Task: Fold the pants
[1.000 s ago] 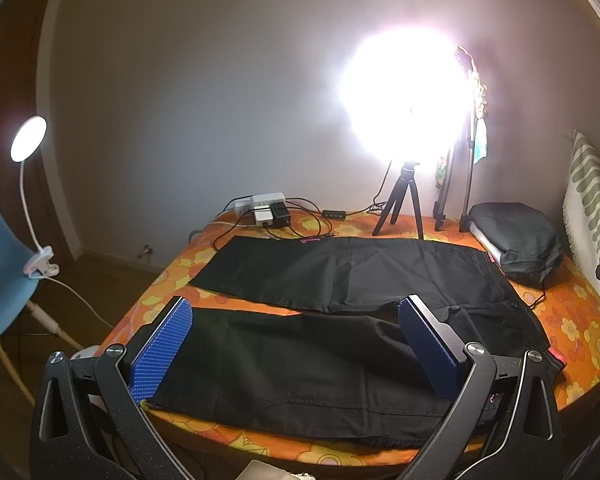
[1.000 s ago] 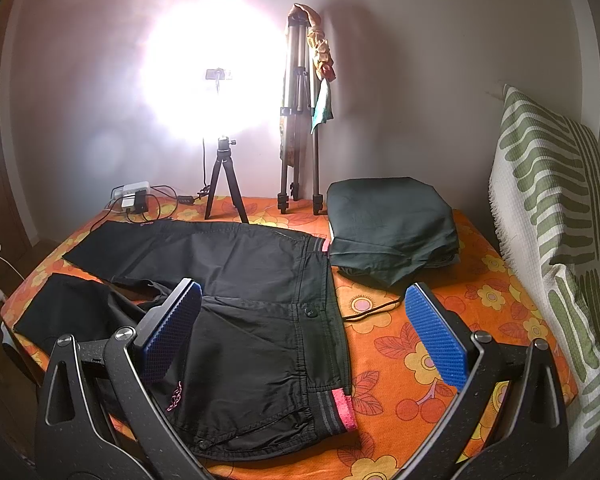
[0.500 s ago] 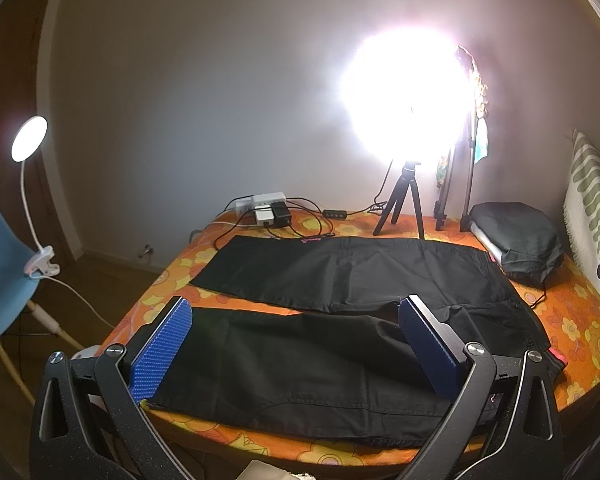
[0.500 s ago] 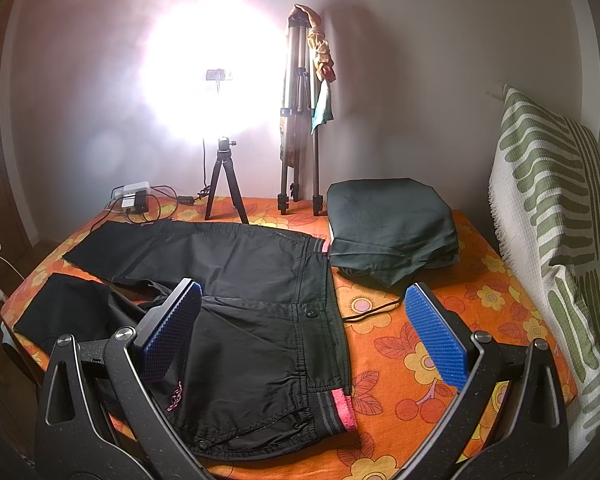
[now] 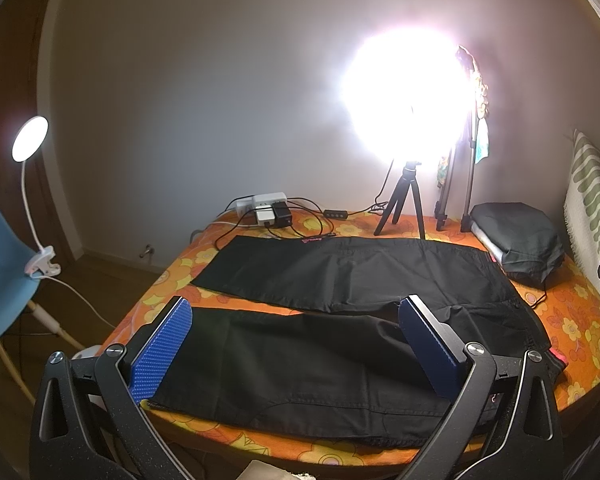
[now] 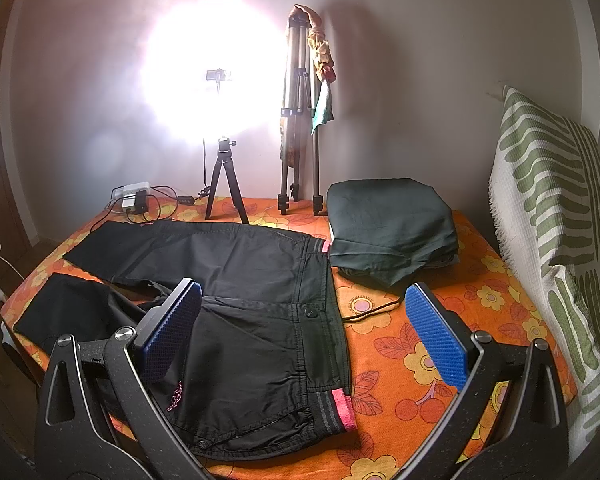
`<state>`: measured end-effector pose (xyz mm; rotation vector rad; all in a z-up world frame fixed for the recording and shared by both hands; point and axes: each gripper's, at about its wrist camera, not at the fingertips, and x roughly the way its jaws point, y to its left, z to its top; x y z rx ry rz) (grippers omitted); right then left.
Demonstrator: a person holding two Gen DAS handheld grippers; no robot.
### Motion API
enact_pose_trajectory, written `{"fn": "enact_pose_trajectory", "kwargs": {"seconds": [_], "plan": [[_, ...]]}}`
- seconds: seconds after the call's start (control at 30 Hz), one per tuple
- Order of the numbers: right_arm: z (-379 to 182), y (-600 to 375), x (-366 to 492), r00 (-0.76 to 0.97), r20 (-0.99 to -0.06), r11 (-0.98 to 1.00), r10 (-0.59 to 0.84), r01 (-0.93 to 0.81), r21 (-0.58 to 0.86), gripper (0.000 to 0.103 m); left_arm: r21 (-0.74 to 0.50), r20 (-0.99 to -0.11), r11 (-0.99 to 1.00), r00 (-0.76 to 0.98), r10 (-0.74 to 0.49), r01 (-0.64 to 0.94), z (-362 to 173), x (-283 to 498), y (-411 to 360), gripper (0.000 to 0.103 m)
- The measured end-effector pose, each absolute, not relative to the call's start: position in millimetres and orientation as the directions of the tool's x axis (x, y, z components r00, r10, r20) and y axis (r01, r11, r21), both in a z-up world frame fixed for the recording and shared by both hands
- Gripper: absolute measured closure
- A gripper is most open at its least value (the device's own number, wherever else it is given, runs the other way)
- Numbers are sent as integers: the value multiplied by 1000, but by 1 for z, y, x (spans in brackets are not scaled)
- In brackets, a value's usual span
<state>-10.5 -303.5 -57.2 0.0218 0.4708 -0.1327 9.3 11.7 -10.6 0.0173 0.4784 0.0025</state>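
Black pants [image 5: 320, 352] lie spread flat on an orange flowered bedspread [image 5: 580, 320], legs to the left, waist to the right. In the right wrist view the pants [image 6: 260, 320] show a pink-trimmed waistband [image 6: 342, 404] and a button. My left gripper [image 5: 296, 344] is open and empty, held above the near leg. My right gripper [image 6: 304, 336] is open and empty, held above the waist end.
A pile of dark folded clothes [image 6: 388, 228] sits at the back right. A bright lamp on a small tripod [image 6: 224, 184], a taller tripod [image 6: 300, 140] and a power strip with cables [image 5: 268, 212] stand at the back. A green-striped pillow [image 6: 552, 220] is on the right.
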Motion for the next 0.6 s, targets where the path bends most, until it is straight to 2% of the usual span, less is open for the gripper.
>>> {"fn": "enact_pose_trajectory", "kwargs": {"seconds": [0.6], "plan": [[-58, -303, -10, 883, -454, 991, -123, 133, -11, 0, 20, -466, 1000, 885, 9, 0, -13, 8, 22, 0]]}}
